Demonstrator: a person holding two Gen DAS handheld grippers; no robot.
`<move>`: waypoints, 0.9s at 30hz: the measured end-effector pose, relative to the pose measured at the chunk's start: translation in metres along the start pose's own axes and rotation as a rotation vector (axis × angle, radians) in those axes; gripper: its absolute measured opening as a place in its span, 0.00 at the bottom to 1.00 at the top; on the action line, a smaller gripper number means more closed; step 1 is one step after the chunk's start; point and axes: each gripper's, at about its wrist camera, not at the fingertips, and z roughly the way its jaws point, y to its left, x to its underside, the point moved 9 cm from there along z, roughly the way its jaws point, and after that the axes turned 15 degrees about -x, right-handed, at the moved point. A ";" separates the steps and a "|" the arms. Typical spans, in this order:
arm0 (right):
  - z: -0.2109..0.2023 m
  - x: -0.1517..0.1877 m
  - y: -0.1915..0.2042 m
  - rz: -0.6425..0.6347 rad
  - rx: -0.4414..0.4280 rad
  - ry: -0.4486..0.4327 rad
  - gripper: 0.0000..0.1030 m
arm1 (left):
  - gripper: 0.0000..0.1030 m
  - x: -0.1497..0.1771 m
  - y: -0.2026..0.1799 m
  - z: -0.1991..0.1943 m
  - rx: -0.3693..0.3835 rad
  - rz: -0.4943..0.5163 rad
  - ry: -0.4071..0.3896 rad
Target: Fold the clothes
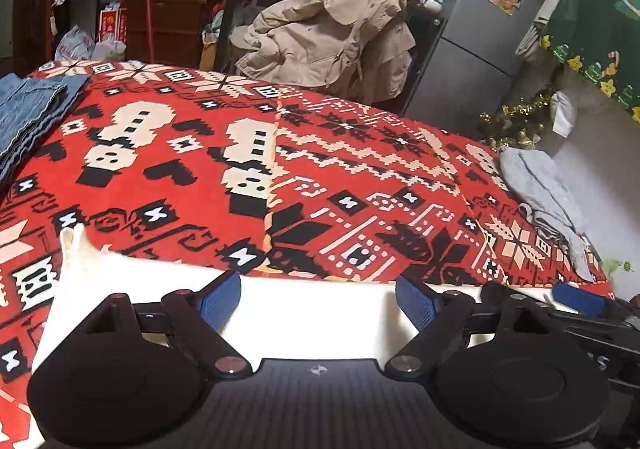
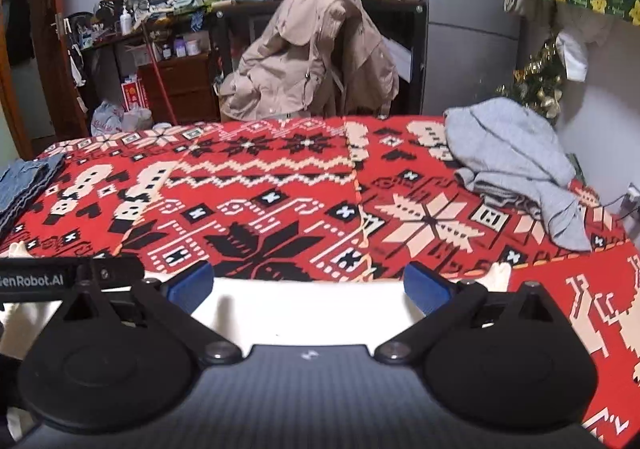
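Progress looks partial, judging by how the cloth lies. Blue denim, already folded flat, sits at the ten o'clock edge of the red patterned cover in the left wrist view. A white garment lies at six o'clock, right under both tools, its far edge straight and one corner sticking up at eight o'clock; whether its folding is finished I cannot tell, since only a strip of it shows. A grey garment lies crumpled at two o'clock in the right wrist view, untouched, so that one is clearly still to do.

Count: three pieces of clothing on the cover, namely one denim, one white, one grey. A beige coat hangs over a chair at twelve o'clock, off the work surface; probably not part of the job.

Tools: two. The left gripper has its jaws spread wide above the white garment, pinching nothing. The right gripper is likewise spread, its blue pads apart with white cloth showing below but not caught between them. Both hang just over the near edge, side by side.
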 end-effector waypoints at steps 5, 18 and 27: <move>0.008 0.001 -0.004 0.017 0.023 0.030 0.99 | 0.87 0.002 0.000 -0.001 0.023 -0.004 -0.010; 0.028 0.006 -0.006 -0.024 0.119 0.140 0.98 | 0.88 0.000 0.007 -0.001 0.064 -0.063 -0.008; 0.021 0.008 -0.034 0.092 0.172 0.101 0.99 | 0.88 0.000 0.008 0.000 0.072 -0.069 -0.008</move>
